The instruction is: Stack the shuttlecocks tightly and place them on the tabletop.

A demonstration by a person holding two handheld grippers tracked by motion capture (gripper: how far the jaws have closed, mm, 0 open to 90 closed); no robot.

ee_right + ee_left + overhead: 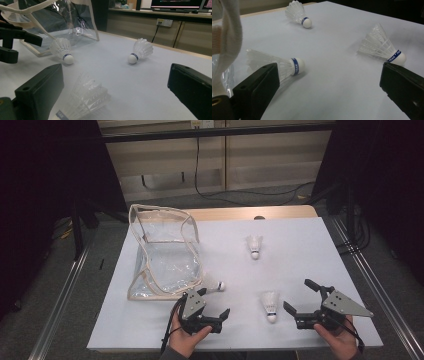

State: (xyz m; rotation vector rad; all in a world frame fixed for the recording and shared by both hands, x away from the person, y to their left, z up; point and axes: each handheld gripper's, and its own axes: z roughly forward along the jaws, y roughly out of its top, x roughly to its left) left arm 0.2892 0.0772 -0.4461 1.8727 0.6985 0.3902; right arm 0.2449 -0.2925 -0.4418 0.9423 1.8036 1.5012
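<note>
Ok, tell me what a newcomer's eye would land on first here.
Three white shuttlecocks lie scattered on the white table: one far off near the middle, one against the clear bag, one near the front edge. The clear plastic bag with cream trim stands open at the left. Along the near edge, the left gripper and right gripper rest with jaws open.

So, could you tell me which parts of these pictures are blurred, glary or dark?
High view: dark at both sides, the white table top bright. Left gripper view: the left gripper jaws are soft, the shuttlecocks' blue bands sharp. Right gripper view: the nearest shuttlecock is blurred, and the clear bag carries glare.
</note>
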